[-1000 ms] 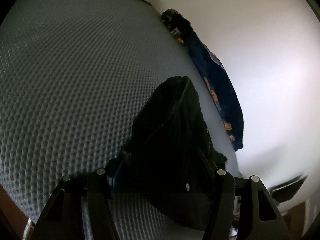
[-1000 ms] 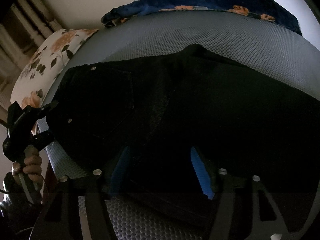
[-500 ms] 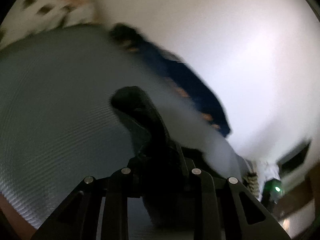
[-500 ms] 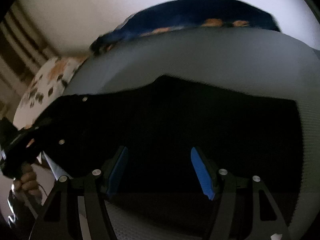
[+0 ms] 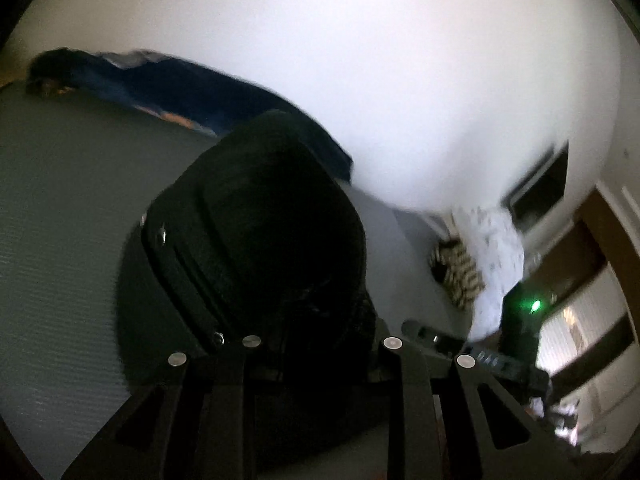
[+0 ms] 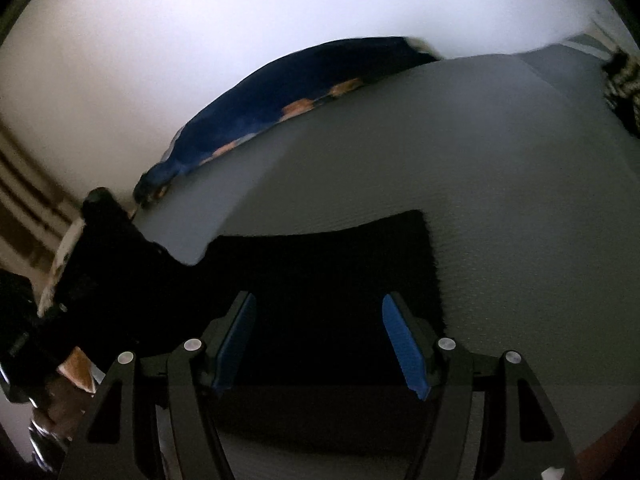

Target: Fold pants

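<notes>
Your left gripper (image 5: 320, 344) clamped bunched black fabric pants (image 5: 272, 232), your right gripper (image 6: 318, 344) fingers wide, pants at twelve o'clock on grey textured mattress (image 6: 500, 184)

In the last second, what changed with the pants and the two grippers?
The left gripper closed on a bunch of the black pants and lifted it off the grey mattress. The right gripper moved too, jaws still wide with pants between them. The blue blanket stayed put.
</notes>
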Demonstrator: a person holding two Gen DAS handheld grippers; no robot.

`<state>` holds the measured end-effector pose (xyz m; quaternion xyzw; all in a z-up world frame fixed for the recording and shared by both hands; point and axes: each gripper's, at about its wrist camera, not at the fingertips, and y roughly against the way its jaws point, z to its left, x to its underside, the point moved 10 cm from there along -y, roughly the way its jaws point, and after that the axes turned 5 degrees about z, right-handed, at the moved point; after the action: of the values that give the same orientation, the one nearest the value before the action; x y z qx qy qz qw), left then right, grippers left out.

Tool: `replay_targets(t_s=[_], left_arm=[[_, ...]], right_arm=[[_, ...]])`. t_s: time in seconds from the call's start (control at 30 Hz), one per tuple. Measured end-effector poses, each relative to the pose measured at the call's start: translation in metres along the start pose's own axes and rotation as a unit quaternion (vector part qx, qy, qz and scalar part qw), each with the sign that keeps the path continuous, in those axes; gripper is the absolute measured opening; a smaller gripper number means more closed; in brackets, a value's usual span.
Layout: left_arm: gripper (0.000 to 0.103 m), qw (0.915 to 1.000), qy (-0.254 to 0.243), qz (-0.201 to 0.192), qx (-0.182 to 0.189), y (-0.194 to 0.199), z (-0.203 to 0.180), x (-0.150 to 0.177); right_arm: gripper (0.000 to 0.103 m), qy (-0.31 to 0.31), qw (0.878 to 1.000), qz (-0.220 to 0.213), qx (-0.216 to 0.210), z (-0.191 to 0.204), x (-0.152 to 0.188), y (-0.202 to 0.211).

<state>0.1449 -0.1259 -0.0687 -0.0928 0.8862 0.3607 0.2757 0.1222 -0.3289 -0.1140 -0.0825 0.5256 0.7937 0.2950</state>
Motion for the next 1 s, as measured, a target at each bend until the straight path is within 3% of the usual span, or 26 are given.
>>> replay_targets(t_s=[0.17, 0.27, 0.4, 0.53, 0.63, 0.73, 0.87, 1.0], left_arm=[[0.025, 0.9964, -0.035, 0.078, -0.007, -0.064, -0.027, 0.033], [0.026, 0.9892, -0.067, 0.119, -0.054, -0.103, -0.027, 0.058], [0.03, 0.9849, -0.087, 0.127, -0.078, -0.117, -0.027, 0.077], [0.054, 0.9801, -0.11, 0.14, -0.086, -0.108, -0.036, 0.085], [0.06, 0.9823, -0.12, 0.128, -0.066, -0.089, -0.045, 0.083], [0.069, 0.9841, -0.134, 0.094, -0.069, -0.062, -0.046, 0.072], [0.071, 0.9861, -0.111, 0.058, -0.109, -0.027, -0.017, 0.056], [0.071, 0.9851, -0.056, 0.035, -0.159, 0.001, 0.033, 0.047]], right_arm=[[0.064, -0.032, 0.999, -0.002, -0.002, -0.032, 0.002, 0.007], [0.064, -0.041, 0.999, 0.002, -0.004, -0.04, 0.006, 0.008], [0.064, -0.044, 0.999, 0.014, -0.011, -0.047, 0.014, 0.004], [0.064, -0.05, 0.997, 0.04, -0.043, -0.047, 0.021, -0.005], [0.065, -0.061, 0.991, 0.073, -0.099, -0.04, 0.022, -0.02], [0.065, -0.068, 0.982, 0.1, -0.144, -0.029, 0.023, -0.033], [0.065, -0.062, 0.97, 0.135, -0.191, -0.015, 0.023, -0.051], [0.065, -0.051, 0.963, 0.157, -0.214, -0.006, 0.021, -0.069]])
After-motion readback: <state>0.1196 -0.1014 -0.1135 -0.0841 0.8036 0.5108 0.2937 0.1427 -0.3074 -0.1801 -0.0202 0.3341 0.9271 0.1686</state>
